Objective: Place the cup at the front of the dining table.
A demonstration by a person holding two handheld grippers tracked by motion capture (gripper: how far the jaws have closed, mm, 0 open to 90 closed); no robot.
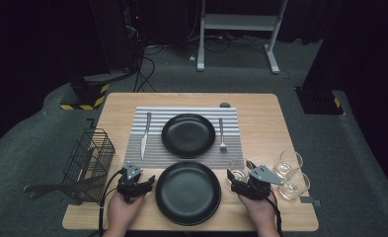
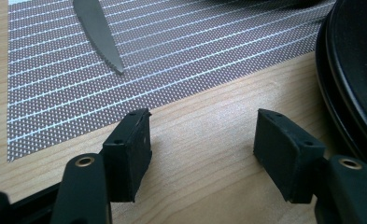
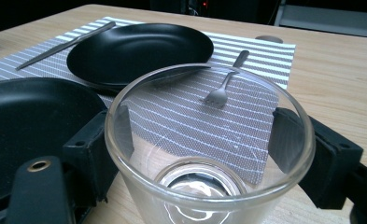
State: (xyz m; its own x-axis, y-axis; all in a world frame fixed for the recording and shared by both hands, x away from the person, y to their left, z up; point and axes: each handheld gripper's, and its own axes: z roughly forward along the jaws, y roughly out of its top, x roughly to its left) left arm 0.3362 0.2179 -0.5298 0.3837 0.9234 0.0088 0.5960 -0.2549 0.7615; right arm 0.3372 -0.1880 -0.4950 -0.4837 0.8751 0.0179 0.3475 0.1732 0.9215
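At the near right of the wooden table point(image 1: 260, 106), my right gripper point(image 1: 242, 178) grasps a clear drinking glass point(image 3: 204, 154), its two black pads pressed against the glass's opposite sides; the glass stands upright just beside the right edge of the near black plate point(image 1: 187, 192) and at the near right corner of the striped placemat point(image 1: 154, 148). My left gripper point(image 2: 202, 149) rests low over bare wood at the plate's left edge, jaws released and standing apart with nothing between them. From the left gripper view, the tip of the knife point(image 2: 99, 35) lies on the placemat just ahead. A second black plate point(image 1: 188, 135) sits in the middle of the placemat, the knife to its left and a fork point(image 1: 221, 134) to its right, both lying flat and apart from it. Two more glasses point(image 1: 292, 174) stand close together near the table's right edge, just beside my right hand. A black wire basket point(image 1: 90, 158) sits at the left edge of the table, with dark utensils sticking out past its side
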